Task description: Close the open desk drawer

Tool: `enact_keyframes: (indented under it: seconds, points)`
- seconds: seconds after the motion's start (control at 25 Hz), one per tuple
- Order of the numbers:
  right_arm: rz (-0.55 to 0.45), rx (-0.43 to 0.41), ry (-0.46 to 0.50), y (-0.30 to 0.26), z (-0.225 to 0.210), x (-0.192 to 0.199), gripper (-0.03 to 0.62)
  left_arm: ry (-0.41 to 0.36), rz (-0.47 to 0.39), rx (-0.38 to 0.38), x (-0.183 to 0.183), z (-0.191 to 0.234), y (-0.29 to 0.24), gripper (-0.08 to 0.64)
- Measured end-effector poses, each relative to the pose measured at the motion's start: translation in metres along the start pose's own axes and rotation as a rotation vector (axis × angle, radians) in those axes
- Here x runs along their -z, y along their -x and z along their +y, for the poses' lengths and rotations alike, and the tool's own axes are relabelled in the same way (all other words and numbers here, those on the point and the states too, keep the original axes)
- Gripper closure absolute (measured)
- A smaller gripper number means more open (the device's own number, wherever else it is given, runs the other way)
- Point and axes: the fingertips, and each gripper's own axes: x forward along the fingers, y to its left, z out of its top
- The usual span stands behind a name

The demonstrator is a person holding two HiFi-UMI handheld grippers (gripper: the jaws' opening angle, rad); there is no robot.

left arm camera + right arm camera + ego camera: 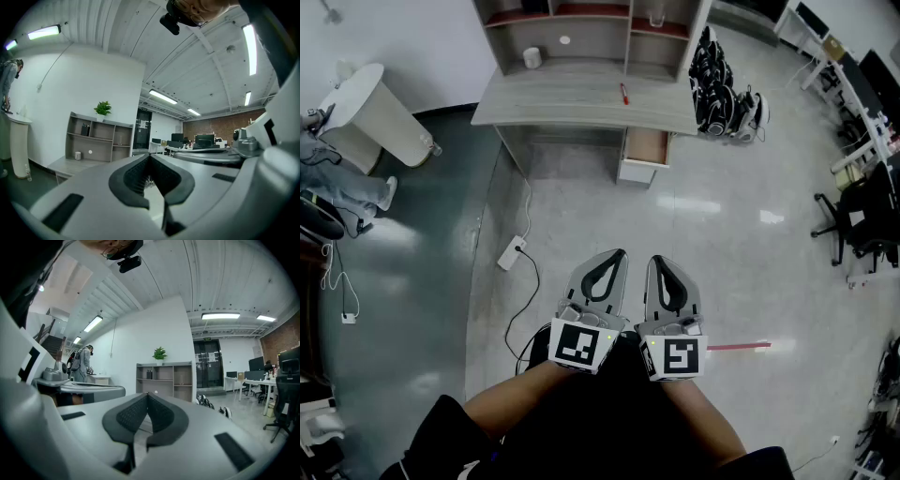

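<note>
A grey wooden desk (581, 98) with a shelf unit on top stands against the far wall. Its drawer (644, 153) hangs open under the right end, showing a reddish-brown inside. My left gripper (620, 253) and right gripper (655, 260) are side by side in front of me, well short of the desk, both level and pointing toward it. Each is shut with nothing between its pads. The left gripper view has the left gripper (150, 155) shut with the desk (70, 164) far off, and the right gripper view has the right gripper (147, 394) shut before the shelf unit (164, 380).
A red pen (624, 94) lies on the desk. A white power strip (512, 252) and its cable lie on the floor at left. Black bags (722, 98) sit right of the desk. An office chair (862, 220) stands at right. A person (337, 183) stands by a white counter (370, 117) at left.
</note>
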Motion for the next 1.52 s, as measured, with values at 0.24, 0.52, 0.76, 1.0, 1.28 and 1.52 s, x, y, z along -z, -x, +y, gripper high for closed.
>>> enact_keyframes:
  seconds: [0.24, 0.52, 0.76, 1.0, 1.28, 1.52]
  points:
    - [0.001, 0.016, -0.011, 0.001, -0.012, 0.004, 0.575, -0.002, -0.003, 0.003, 0.002, -0.006, -0.008, 0.546]
    - [-0.008, 0.008, -0.024, 0.004, -0.018, 0.004, 0.575, 0.01, -0.008, -0.001, 0.003, -0.011, -0.01, 0.546]
    - [-0.03, 0.004, -0.004, 0.009, -0.02, 0.002, 0.575, -0.001, 0.007, -0.015, 0.009, -0.014, -0.01, 0.546]
    - [-0.018, 0.014, -0.022, 0.013, -0.035, 0.009, 0.575, -0.015, 0.018, -0.024, 0.016, -0.022, -0.015, 0.546]
    - [-0.037, 0.013, -0.01, 0.027, -0.052, 0.011, 0.575, -0.063, 0.034, -0.052, 0.011, -0.026, -0.021, 0.546]
    - [-0.034, 0.05, -0.042, 0.043, -0.081, 0.022, 0.575, -0.074, 0.034, -0.068, 0.017, -0.039, -0.025, 0.546]
